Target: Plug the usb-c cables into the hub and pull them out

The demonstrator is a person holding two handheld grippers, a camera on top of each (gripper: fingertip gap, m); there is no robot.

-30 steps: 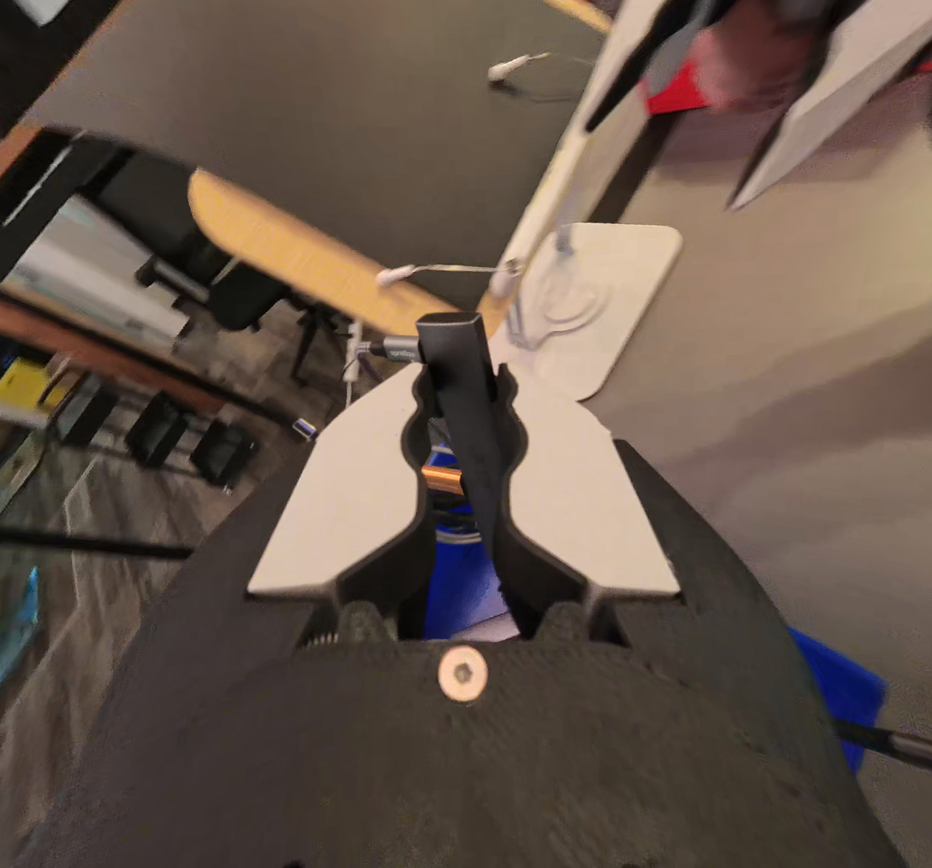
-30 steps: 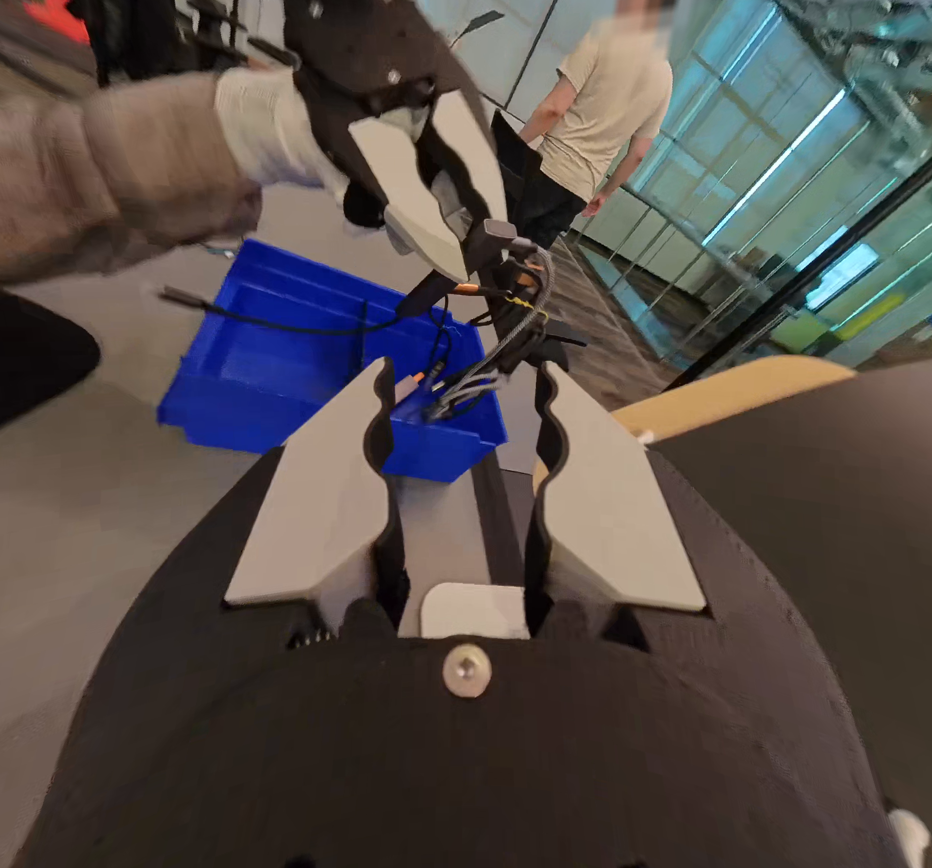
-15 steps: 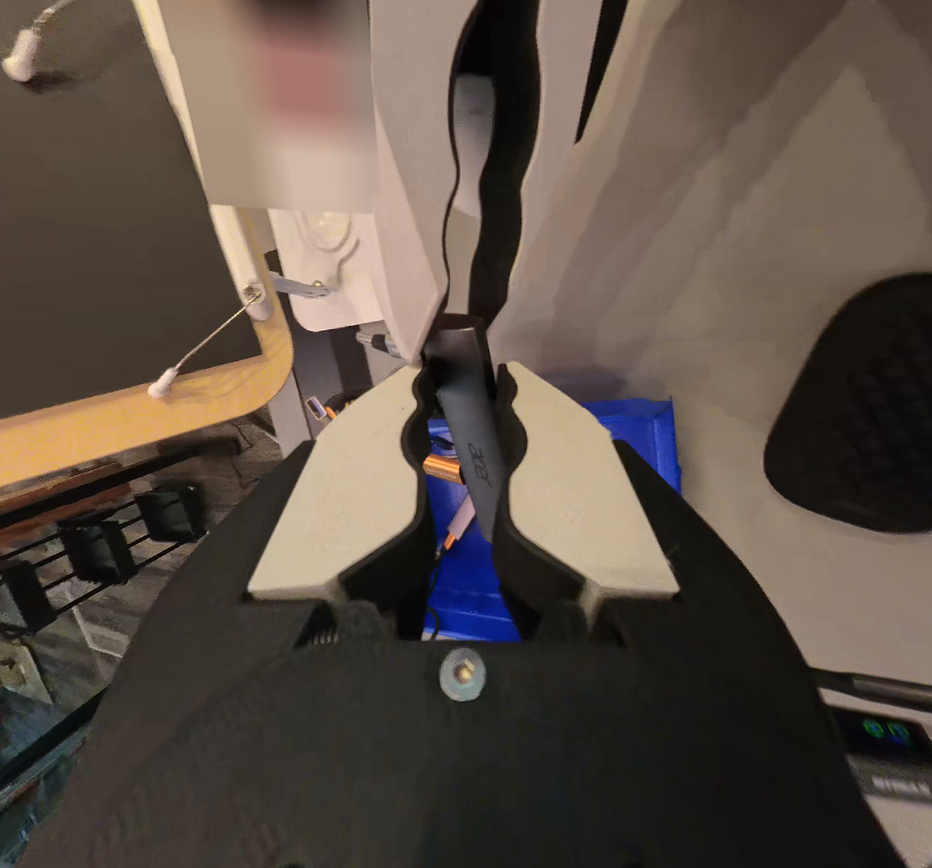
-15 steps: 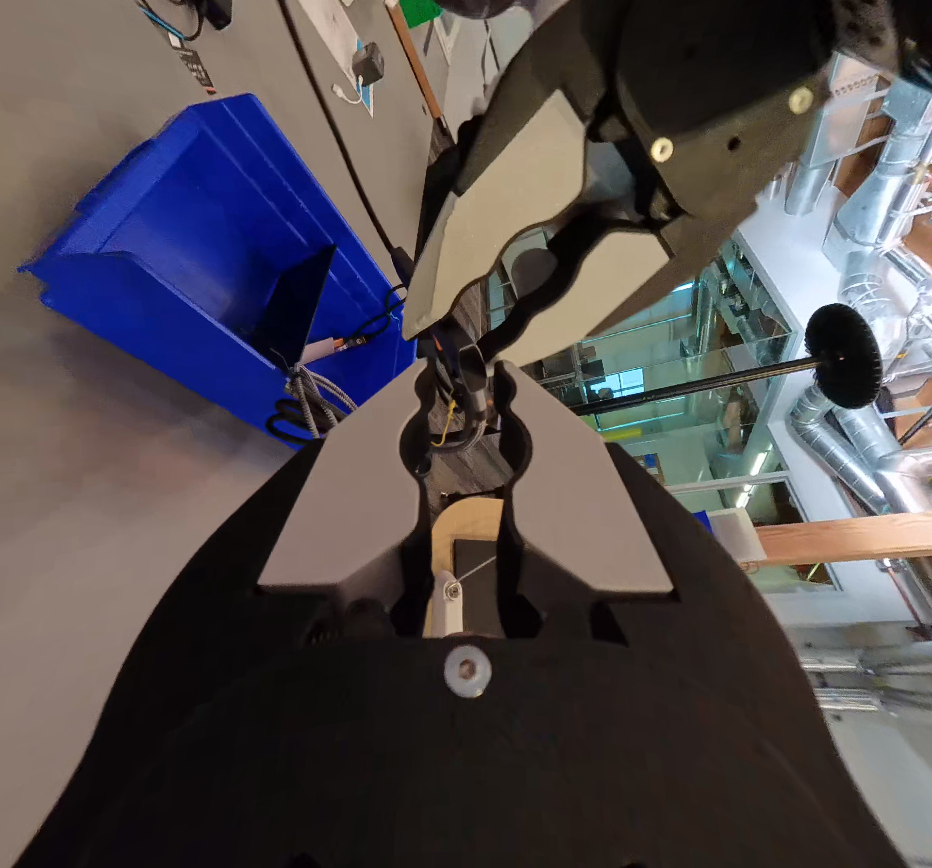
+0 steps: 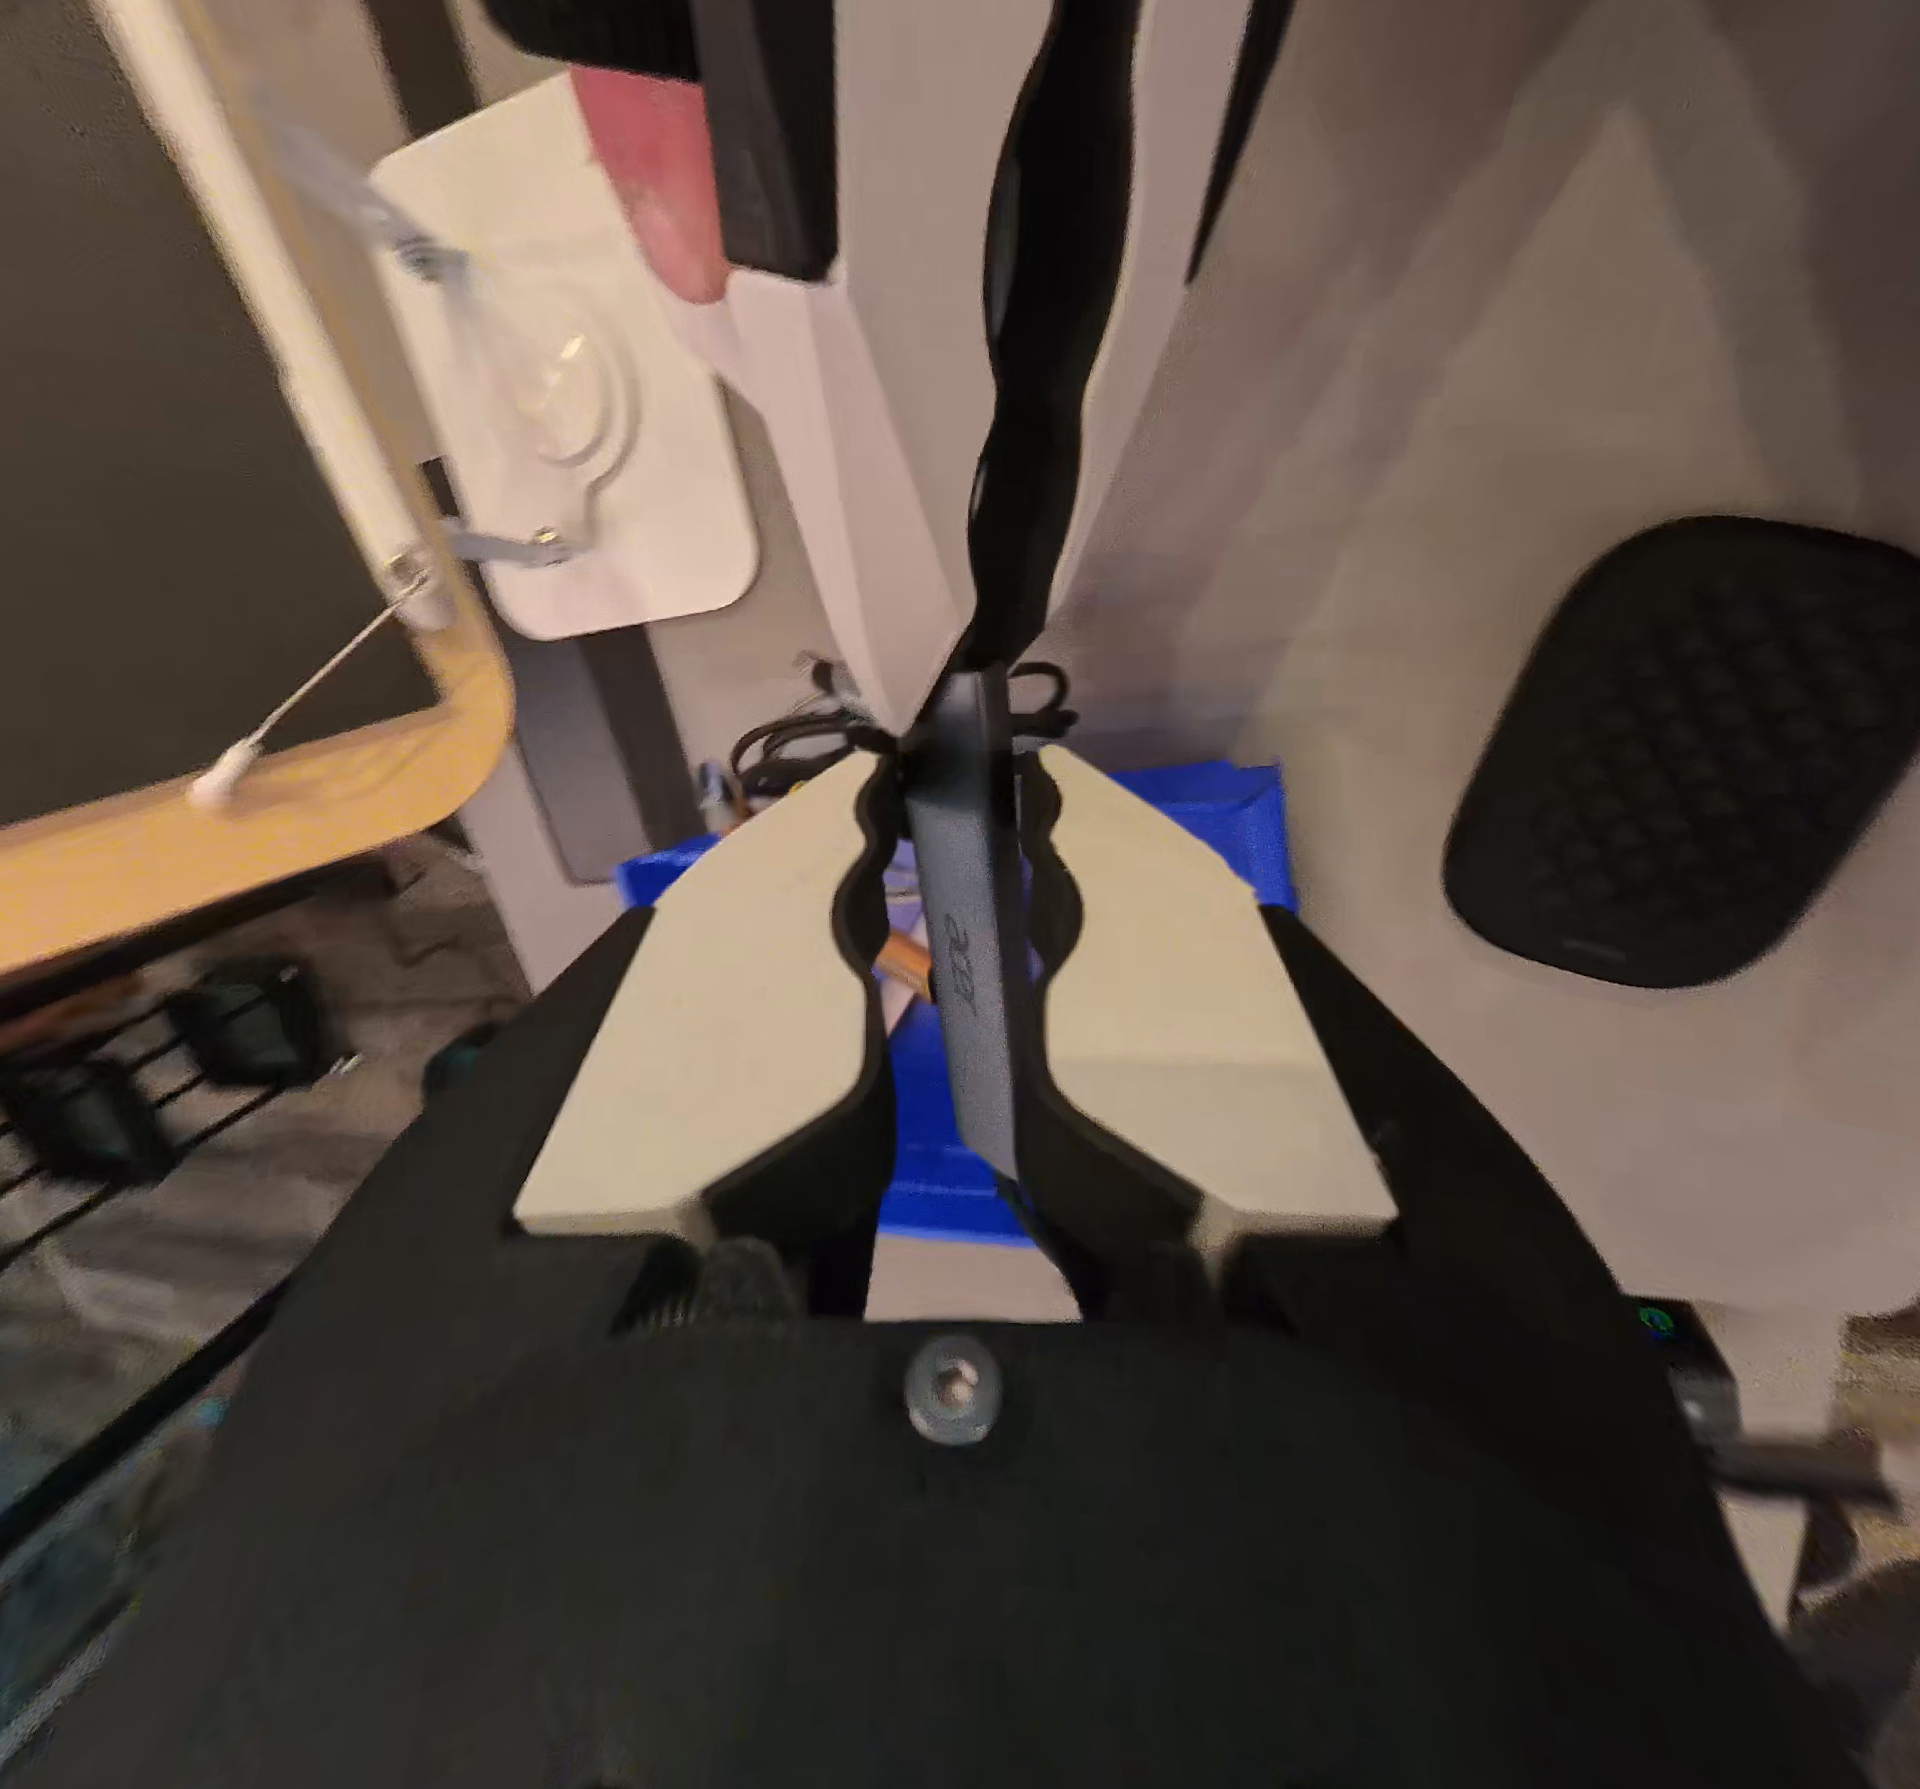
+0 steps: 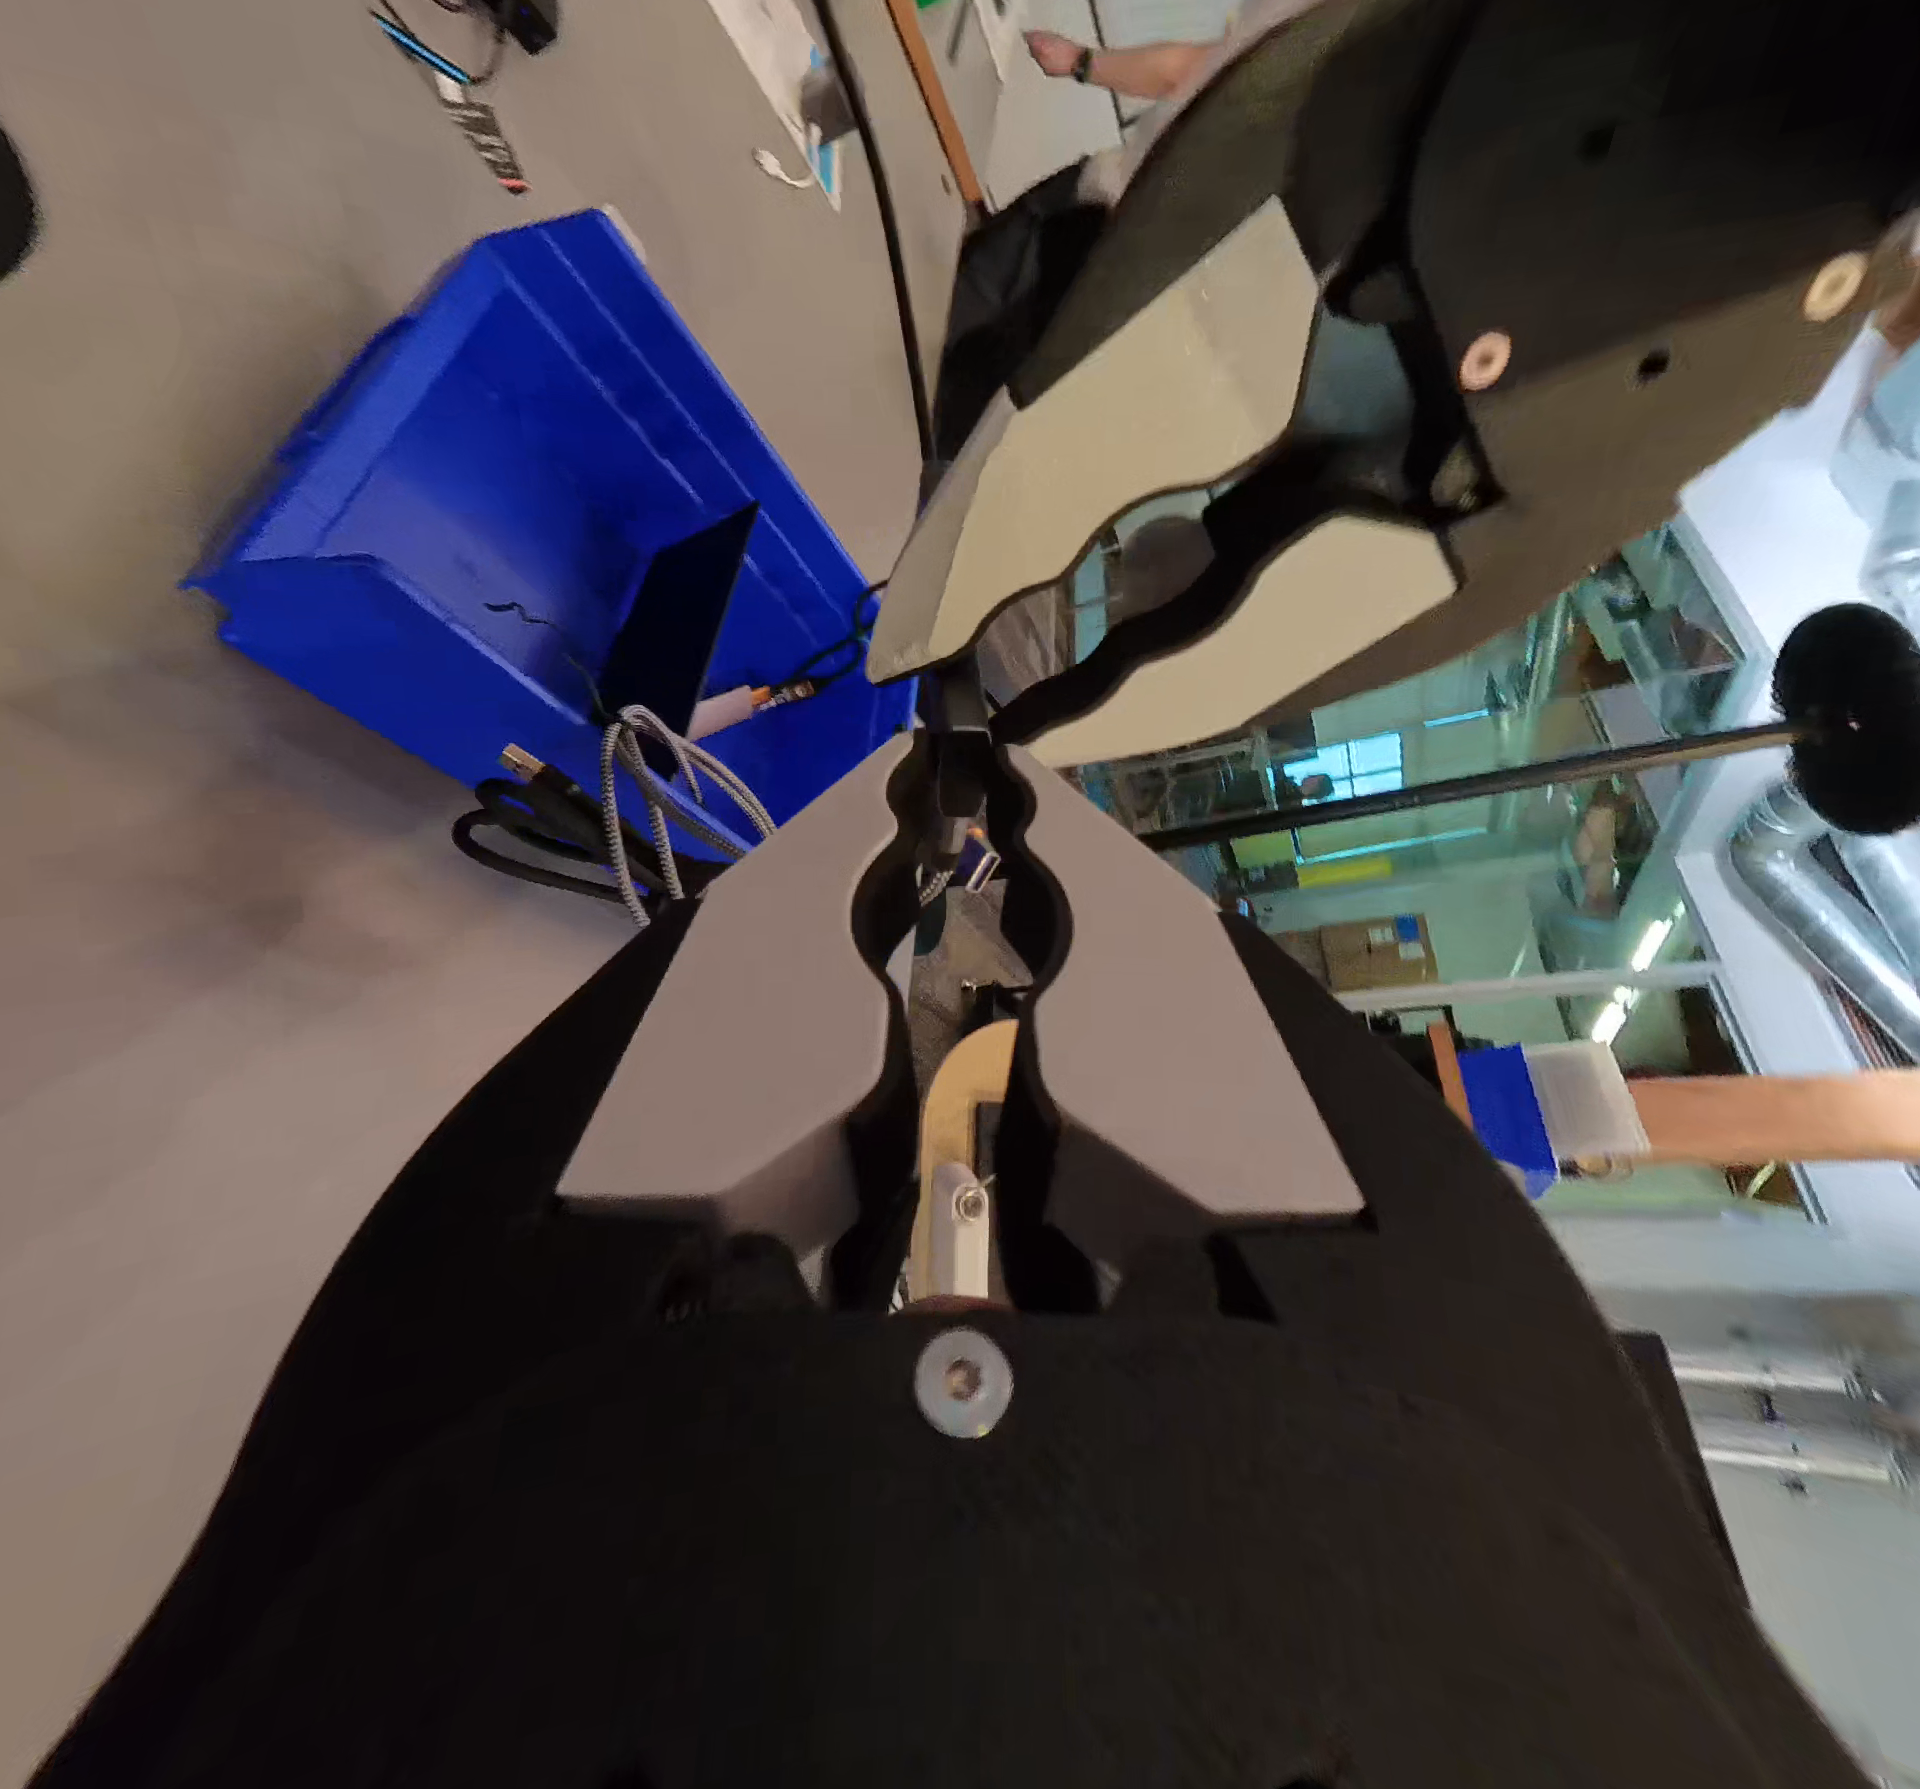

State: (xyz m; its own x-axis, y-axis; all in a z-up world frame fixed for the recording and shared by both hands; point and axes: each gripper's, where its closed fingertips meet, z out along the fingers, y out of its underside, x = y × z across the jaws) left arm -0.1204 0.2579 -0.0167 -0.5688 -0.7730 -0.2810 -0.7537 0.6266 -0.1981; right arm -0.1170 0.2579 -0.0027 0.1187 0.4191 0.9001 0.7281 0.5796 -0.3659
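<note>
Grey table [image 6: 208, 960] with blue bin [image 6: 499, 492], left gripper [image 5: 951, 763] clamped on dark hub [image 5: 971, 960], right gripper [image 6: 961, 763] pinching a cable plug [image 6: 956, 783], tips meeting.

blue bin [image 6: 447, 534], black mat [image 5: 1683, 752], white stand base [image 5: 582, 451]

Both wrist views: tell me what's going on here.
A person holds two claws tip to tip above a blue bin. The left claw is shut on a grey hub, held edge-on. The right claw is shut on a plug right at the hub's end; whether it is seated cannot be told. Spare cables hang over the bin's edge onto the grey table.
</note>
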